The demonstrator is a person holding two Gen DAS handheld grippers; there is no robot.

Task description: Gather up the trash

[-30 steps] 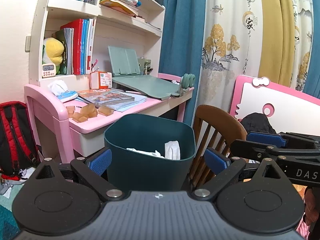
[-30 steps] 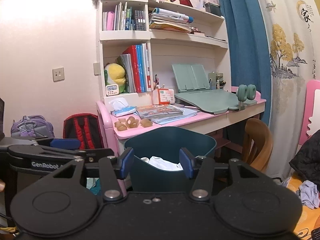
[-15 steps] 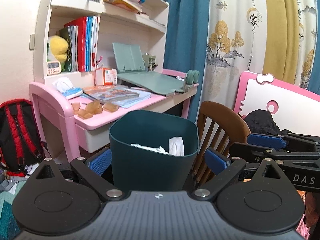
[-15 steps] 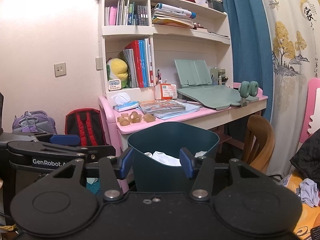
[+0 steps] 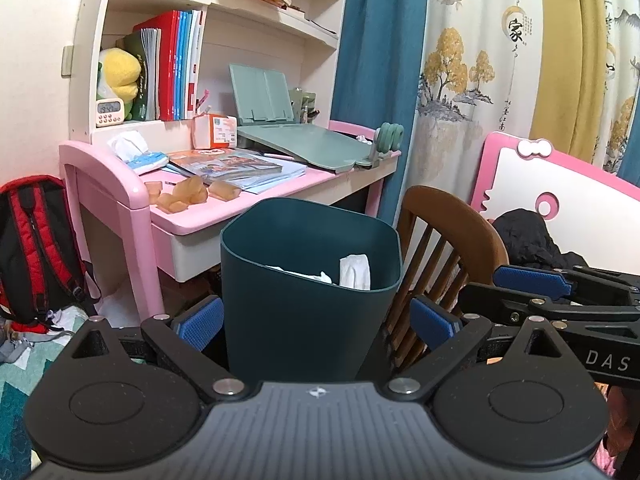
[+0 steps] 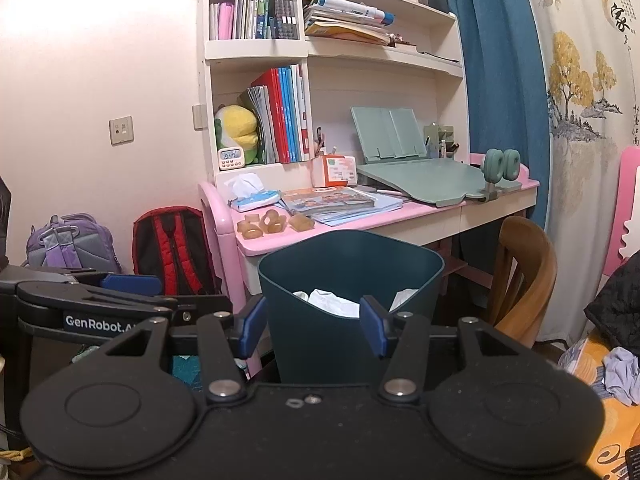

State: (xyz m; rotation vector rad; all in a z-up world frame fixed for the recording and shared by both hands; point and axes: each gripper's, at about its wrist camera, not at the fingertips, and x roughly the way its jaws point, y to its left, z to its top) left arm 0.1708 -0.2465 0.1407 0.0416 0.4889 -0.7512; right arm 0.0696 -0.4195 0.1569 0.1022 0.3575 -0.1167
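Standing between both grippers and the pink bench (image 5: 224, 216), the dark teal bin (image 5: 308, 280) holds crumpled white tissues (image 6: 328, 300). The left gripper (image 5: 316, 322) and right gripper (image 6: 312, 326) each have fingers spread apart, empty, framing the bin. A wooden chair (image 5: 452, 240) sits just beside the bin, a red backpack (image 5: 32, 248) leans by the bench leg, and amber tape rolls (image 6: 272, 222) lie near the bench's front edge.

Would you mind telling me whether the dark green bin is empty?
No, the dark green bin already holds crumpled white tissues visible below its rim.
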